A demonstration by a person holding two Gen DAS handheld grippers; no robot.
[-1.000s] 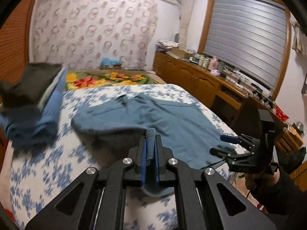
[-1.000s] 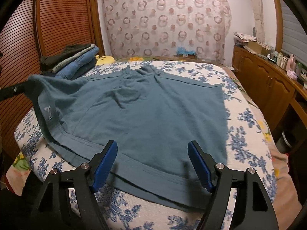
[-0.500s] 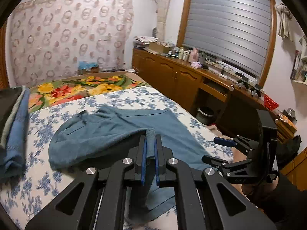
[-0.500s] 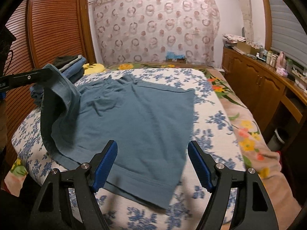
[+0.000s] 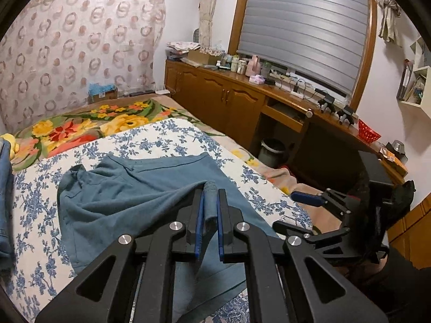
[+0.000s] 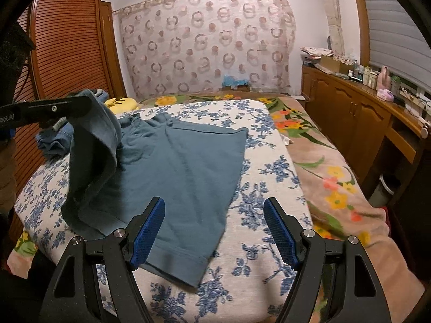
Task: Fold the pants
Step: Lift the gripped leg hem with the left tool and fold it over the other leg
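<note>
Teal-blue pants (image 6: 188,167) lie spread on the blue-flowered bedsheet (image 6: 269,177). My left gripper (image 5: 209,215) is shut on a fold of the pants' hem (image 5: 210,191) and holds that leg lifted over the other leg. In the right wrist view the left gripper (image 6: 62,109) shows at the left with the cloth (image 6: 94,145) draped from it. My right gripper (image 6: 214,231) is open and empty, low over the near edge of the bed, just right of the flat leg's hem. It also shows in the left wrist view (image 5: 309,210) at the right.
A stack of folded clothes (image 6: 54,140) lies at the bed's far left by the wooden wardrobe (image 6: 67,53). A floral blanket (image 6: 323,167) covers the bed's right side. Wooden cabinets (image 6: 350,118) with bottles run along the right wall, with a bin (image 5: 272,148) below.
My left gripper has carried the held leg further right across the pants, so more of the cloth is folded over. My right gripper stays open and has shifted right of the hem.
</note>
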